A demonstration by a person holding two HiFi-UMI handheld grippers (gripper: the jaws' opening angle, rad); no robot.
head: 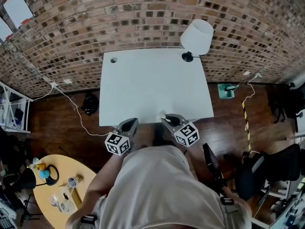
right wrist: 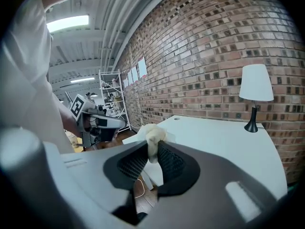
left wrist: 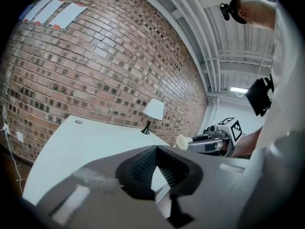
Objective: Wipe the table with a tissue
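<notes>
A crumpled white tissue point(right wrist: 153, 136) sticks out from between the pads of my right gripper point(right wrist: 153, 148), which is shut on it. In the head view the tissue point(head: 162, 114) hangs just over the near edge of the white table point(head: 152, 80), with the right gripper point(head: 167, 120) behind it. My left gripper point(head: 128, 126) hovers at the same edge, a little to the left. Its jaws point(left wrist: 157, 149) meet at the tips with nothing between them. From the left gripper view the right gripper point(left wrist: 209, 142) and the tissue point(left wrist: 182, 141) show to the right.
A white-shaded lamp point(head: 197, 36) stands at the table's far right corner, and a cable hole point(head: 113, 59) sits at the far left. A brick wall runs behind. A round yellow table point(head: 62, 185) with small items is at lower left, and a black chair point(head: 281, 166) at right.
</notes>
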